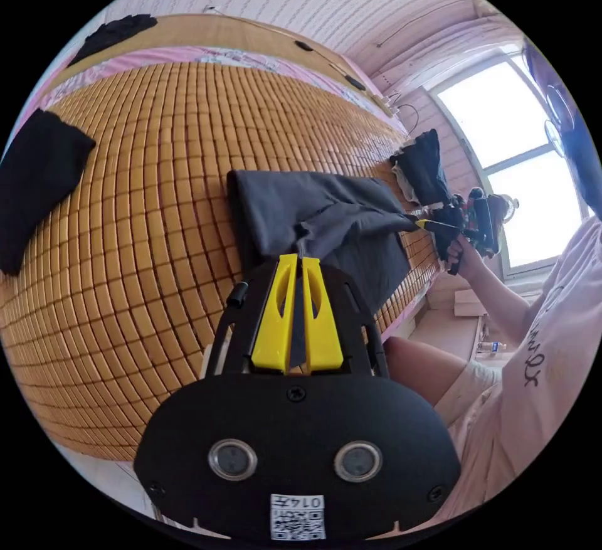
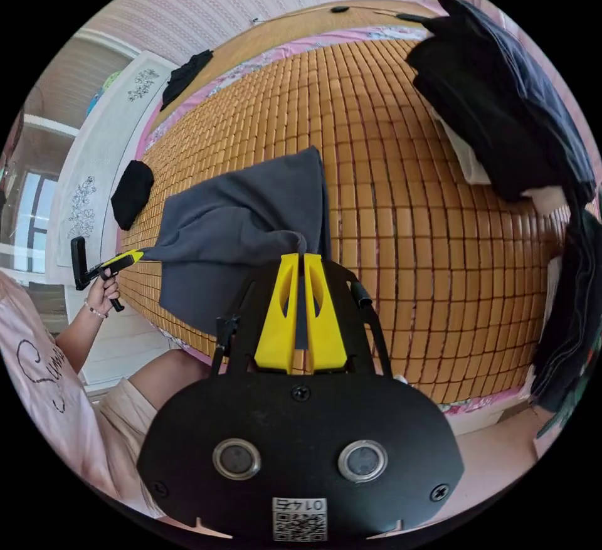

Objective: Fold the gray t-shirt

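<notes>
On the bed's bamboo mat (image 1: 144, 199), the gray t-shirt (image 1: 326, 224) lies partly spread, its near edge lifted off the mat by both grippers. Seen from the left gripper view, the left gripper (image 1: 300, 258) has its yellow jaws nearly closed, with a pinch of gray cloth running up between them. Off to the right in that view, the right gripper (image 1: 421, 222) has the shirt's other corner in its closed tip, and the cloth is pulled taut between the two. A hand (image 1: 461, 249) holds that gripper, in front of a bright window (image 1: 501, 130). From the right gripper view the same shirt (image 2: 244, 217) hangs from both corners, its far part resting on the mat (image 2: 401, 199), and the near jaws are again almost together on gray cloth. A black cloth (image 1: 37, 180) lies on the mat at far left, apart from the shirt. A dark pile (image 2: 501, 105) of clothes sits at the mat's right side
</notes>
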`<action>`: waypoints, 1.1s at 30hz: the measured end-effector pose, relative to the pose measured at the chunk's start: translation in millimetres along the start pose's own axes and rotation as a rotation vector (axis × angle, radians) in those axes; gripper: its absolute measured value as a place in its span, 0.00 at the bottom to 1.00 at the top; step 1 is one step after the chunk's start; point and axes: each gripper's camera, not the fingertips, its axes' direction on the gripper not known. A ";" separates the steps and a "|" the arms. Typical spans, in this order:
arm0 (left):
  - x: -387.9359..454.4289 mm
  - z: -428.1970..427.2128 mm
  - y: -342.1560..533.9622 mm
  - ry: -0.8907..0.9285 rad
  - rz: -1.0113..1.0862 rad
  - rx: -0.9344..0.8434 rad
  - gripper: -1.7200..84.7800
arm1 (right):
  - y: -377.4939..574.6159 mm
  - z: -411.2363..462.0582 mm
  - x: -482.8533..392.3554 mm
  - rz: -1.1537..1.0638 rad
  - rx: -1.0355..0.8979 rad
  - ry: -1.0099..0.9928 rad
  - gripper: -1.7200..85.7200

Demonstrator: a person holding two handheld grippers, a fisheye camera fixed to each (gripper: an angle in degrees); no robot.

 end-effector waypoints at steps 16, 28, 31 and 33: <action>0.0 -31.3 106.9 -0.006 -0.175 -0.038 0.01 | 58.4 23.3 39.7 -0.017 0.018 -0.066 0.02; 35.3 -20.7 191.0 -0.101 -0.122 0.151 0.03 | 116.3 46.9 51.4 -0.178 0.223 -0.068 0.03; 50.7 -40.8 214.3 -0.129 -0.141 0.213 0.07 | 147.2 31.0 44.8 -0.189 0.304 -0.027 0.04; 76.8 -61.0 234.2 -0.200 -0.134 0.241 0.08 | 171.5 18.0 38.2 -0.216 0.329 0.002 0.04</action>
